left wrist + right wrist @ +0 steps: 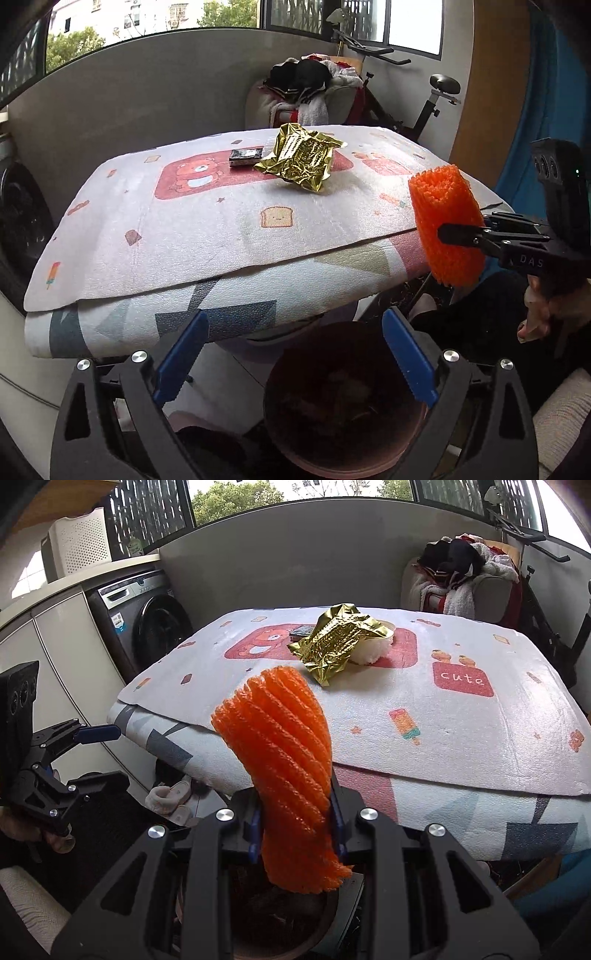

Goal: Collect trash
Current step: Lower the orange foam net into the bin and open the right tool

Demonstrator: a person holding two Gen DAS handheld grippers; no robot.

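Orange ribbed foam netting (291, 775) is sitting pinched in the right gripper (295, 834) above the round brown bin (343, 406); centring it over the rim before releasing seems wise. Left gripper (295, 358) is hanging wide, empty.

- Your left gripper (293, 354) is wide open with nothing between its blue fingers (181, 356), so the way down to the brown bin (295, 435) at the bottom middle is free.
- The table edge (147, 314) hangs just above the bin in the lower left.
- At the right, your right gripper (458, 236) with the orange foam net (447, 225) blocks that side.
- On the table, the gold wrapper (301, 157) and small dark box (245, 157) sit at the upper middle; the near half of the cloth (166, 240) is bare.
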